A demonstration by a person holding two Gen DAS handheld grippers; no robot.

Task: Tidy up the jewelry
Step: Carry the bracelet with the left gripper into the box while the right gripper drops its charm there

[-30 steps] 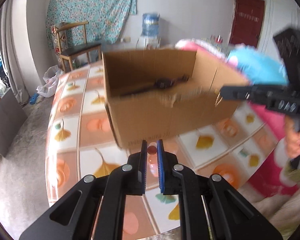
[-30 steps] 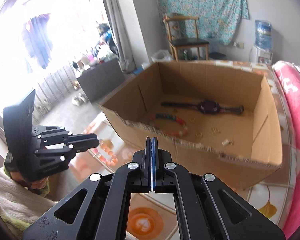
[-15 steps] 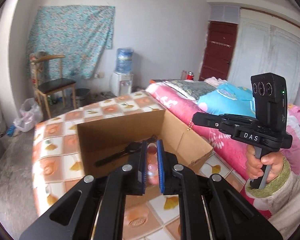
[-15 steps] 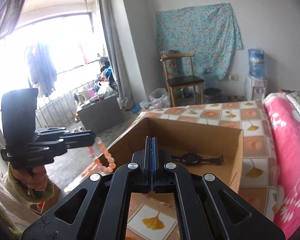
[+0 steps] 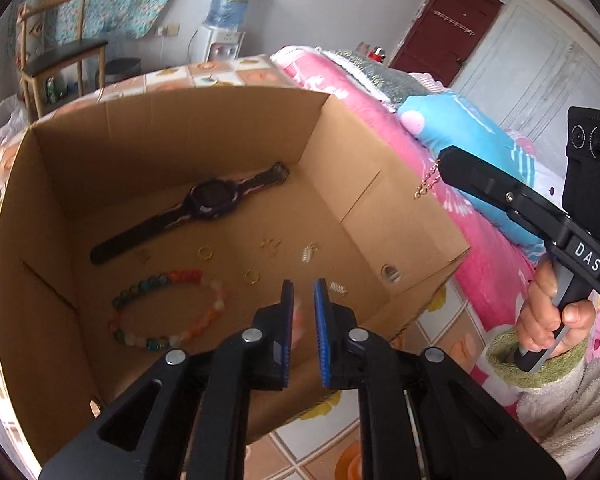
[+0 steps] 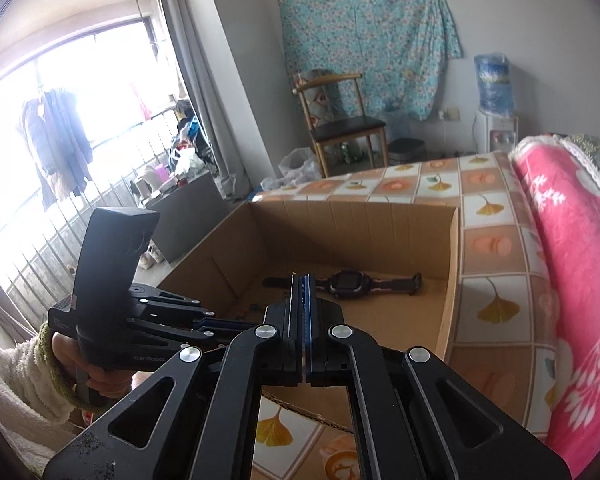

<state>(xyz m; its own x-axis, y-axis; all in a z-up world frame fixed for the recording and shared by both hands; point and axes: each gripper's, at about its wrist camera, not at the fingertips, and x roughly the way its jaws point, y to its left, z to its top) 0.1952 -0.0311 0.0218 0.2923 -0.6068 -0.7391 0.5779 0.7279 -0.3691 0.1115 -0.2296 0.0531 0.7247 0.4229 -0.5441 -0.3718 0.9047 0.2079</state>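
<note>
Jewelry box (image 5: 380, 208); right gripper (image 5: 444, 160) marked "DAS".

We see a white-walled room: a bright window (image 6: 80, 92) at nine o'clock, a wooden chair (image 6: 340, 120) below a floral cloth (image 6: 364, 36) at twelve, a dark red door (image 5: 456, 28) at one.

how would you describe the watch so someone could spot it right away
Look inside the open cardboard box on the tiled tabletop. The wristwatch lies flat on the box floor near the far wall, strap stretched out straight. It is the only dark, long item there; the multicoloured bead bracelet and small gold rings nearer the camera are bright and round.
</note>
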